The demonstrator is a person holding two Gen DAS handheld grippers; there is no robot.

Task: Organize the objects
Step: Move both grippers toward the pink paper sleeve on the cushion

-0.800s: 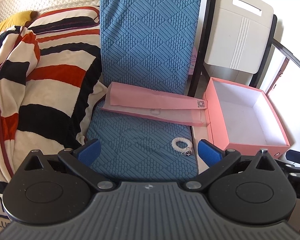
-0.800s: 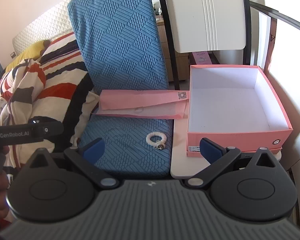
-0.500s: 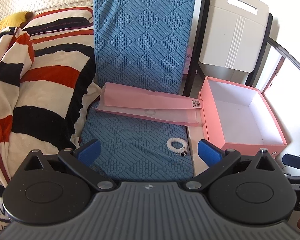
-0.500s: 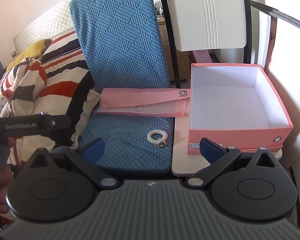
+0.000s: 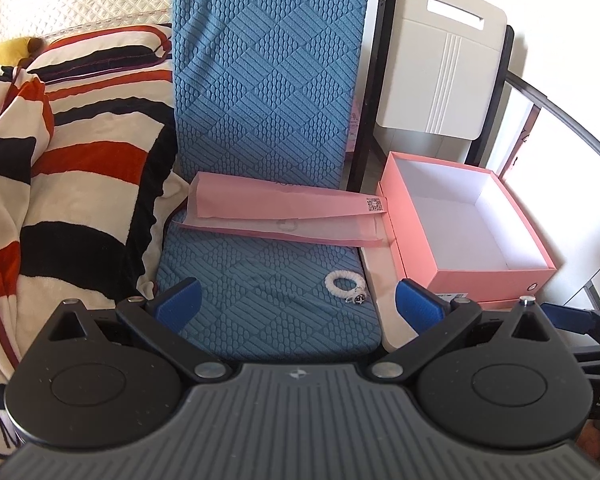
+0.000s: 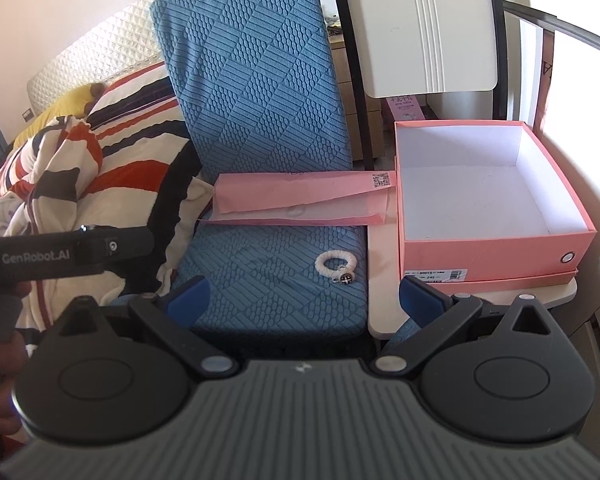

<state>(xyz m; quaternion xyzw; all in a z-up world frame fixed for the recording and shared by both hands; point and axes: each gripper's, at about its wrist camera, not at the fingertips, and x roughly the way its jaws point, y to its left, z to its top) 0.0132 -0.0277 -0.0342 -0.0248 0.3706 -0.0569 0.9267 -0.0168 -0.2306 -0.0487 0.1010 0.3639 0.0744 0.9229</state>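
A white beaded bracelet (image 5: 345, 281) (image 6: 336, 262) with a small charm lies on the blue cushion seat (image 5: 260, 304) (image 6: 268, 276), near its right edge. A flat pink paper bag (image 5: 284, 216) (image 6: 304, 198) lies across the back of the seat. An open, empty pink box (image 5: 460, 228) (image 6: 488, 204) stands on a small white table (image 6: 384, 272) to the right. My left gripper (image 5: 298, 306) is open and empty, short of the bracelet. My right gripper (image 6: 304, 300) is open and empty, also short of it.
A striped red, black and white blanket (image 5: 60, 184) (image 6: 112, 160) lies on the bed at left. A folded white chair (image 5: 436, 68) (image 6: 420, 28) stands behind the box. The left gripper's body (image 6: 60, 252) shows at left in the right wrist view.
Both grippers have shifted slightly left and drawn a little nearer the seat. Nothing was picked up; both stay open.
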